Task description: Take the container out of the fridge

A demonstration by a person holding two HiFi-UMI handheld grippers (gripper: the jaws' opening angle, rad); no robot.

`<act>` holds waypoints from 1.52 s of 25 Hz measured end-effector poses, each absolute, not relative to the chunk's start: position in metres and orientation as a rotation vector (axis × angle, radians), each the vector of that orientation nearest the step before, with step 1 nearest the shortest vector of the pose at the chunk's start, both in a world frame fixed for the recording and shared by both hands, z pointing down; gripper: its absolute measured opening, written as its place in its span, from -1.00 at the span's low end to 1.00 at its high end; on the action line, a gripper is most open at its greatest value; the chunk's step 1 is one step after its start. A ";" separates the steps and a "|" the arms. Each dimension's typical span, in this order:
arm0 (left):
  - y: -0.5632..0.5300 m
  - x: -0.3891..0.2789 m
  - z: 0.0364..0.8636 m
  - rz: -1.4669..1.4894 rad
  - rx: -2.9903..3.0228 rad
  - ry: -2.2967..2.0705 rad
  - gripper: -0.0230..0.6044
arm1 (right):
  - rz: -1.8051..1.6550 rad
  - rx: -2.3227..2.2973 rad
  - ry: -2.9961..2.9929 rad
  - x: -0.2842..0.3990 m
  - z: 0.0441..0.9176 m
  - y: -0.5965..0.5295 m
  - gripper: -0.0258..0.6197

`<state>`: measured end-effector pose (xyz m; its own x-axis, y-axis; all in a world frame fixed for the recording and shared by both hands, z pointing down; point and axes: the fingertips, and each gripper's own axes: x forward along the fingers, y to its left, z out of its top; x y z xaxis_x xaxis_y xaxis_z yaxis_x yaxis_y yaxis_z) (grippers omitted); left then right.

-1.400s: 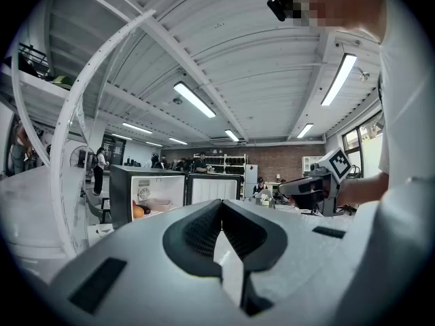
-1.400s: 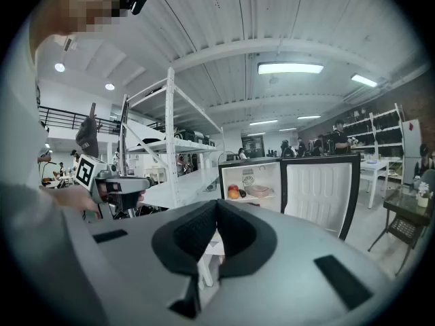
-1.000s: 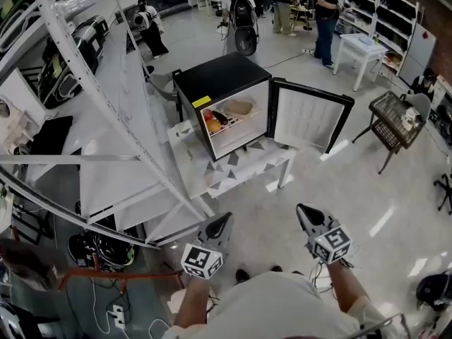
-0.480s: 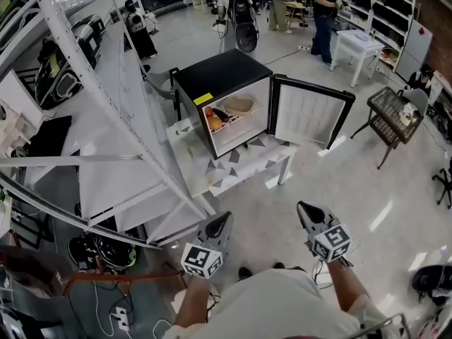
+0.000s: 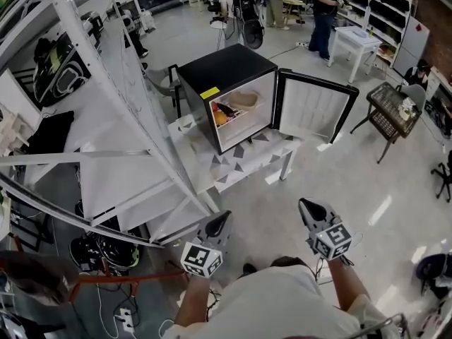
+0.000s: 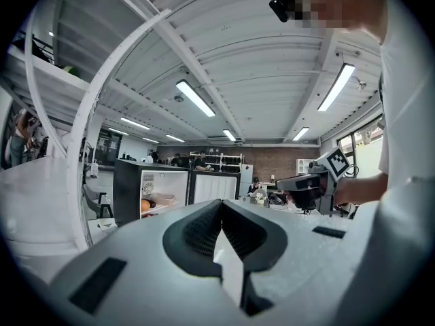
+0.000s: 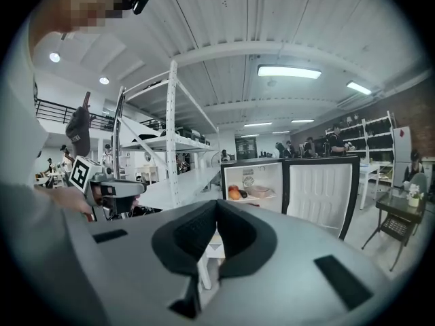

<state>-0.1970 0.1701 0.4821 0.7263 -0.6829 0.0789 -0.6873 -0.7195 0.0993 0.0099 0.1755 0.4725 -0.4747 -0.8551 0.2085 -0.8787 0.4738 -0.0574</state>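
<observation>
Mini fridge (image 5: 233, 69) open: beige container (image 5: 244, 100) and orange fruit (image 5: 219, 118) on its shelf; left tongs (image 5: 223, 219) and right tongs (image 5: 306, 207) closed, empty.

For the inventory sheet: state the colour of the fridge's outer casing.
The fridge is black outside, white inside. The head view shows it best.

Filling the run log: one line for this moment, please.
fridge door open; container inside; left gripper shut, empty; right gripper shut, empty
</observation>
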 end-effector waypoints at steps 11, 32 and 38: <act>0.172 -0.211 0.490 0.045 2.791 -1.103 -0.91 | 0.246 1.527 -2.549 -0.005 0.478 0.178 -0.90; 0.070 -0.174 0.502 0.115 2.726 -1.189 -0.91 | 0.329 1.442 -2.599 0.029 0.499 0.060 -0.90; 0.025 -0.153 0.502 0.136 2.705 -1.222 -0.91 | 0.350 1.399 -2.612 0.050 0.503 0.010 -0.90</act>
<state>-0.1527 0.0252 0.5018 0.6600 -0.7356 0.1526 -0.7512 -0.6497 0.1169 0.0502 0.0104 0.5026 -0.5508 -0.7972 0.2470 -0.8341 0.5360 -0.1302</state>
